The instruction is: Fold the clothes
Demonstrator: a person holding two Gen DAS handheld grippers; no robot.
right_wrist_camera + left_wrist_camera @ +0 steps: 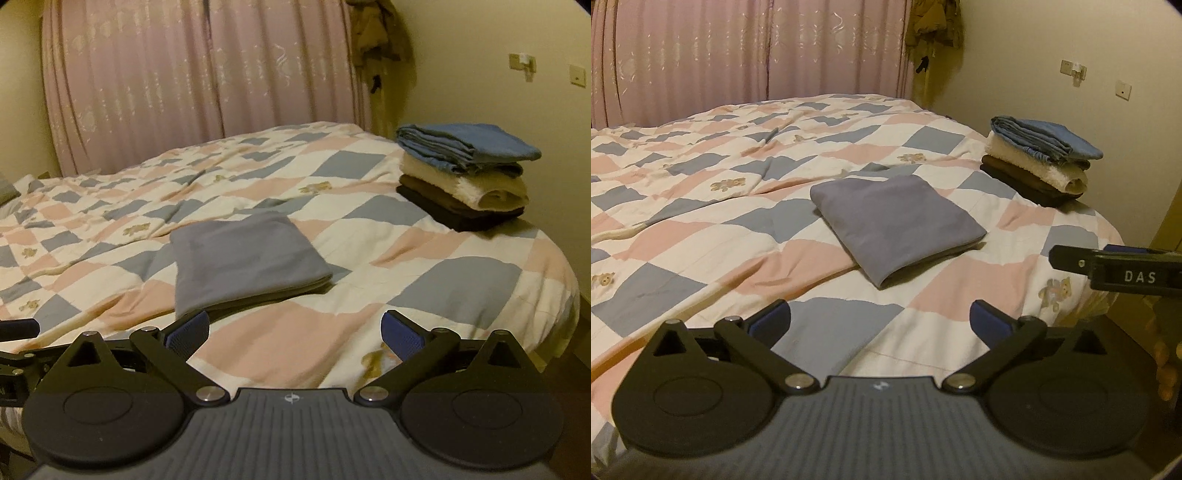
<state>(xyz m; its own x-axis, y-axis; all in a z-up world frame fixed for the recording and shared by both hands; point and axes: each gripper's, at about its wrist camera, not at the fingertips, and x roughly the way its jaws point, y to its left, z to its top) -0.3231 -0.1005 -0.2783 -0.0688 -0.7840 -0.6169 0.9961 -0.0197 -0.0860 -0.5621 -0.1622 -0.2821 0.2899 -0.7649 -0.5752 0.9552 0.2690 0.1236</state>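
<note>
Now left gripper [881, 321] fingers apart, right gripper [295, 330] fingers apart, both tilted down toward folded grey garment [897, 221]

A bed [683, 229] in a checked quilt is carrying a folded grey garment [897, 225] near its middle, and a stack of folded clothes [1041, 158] is sitting at its corner.

Both wrist cameras looked down across the bed [701, 236] from its near edge, the right one seemingly rightward, sharing the folded grey garment [897, 221] and clothes stack [465, 177].
</note>
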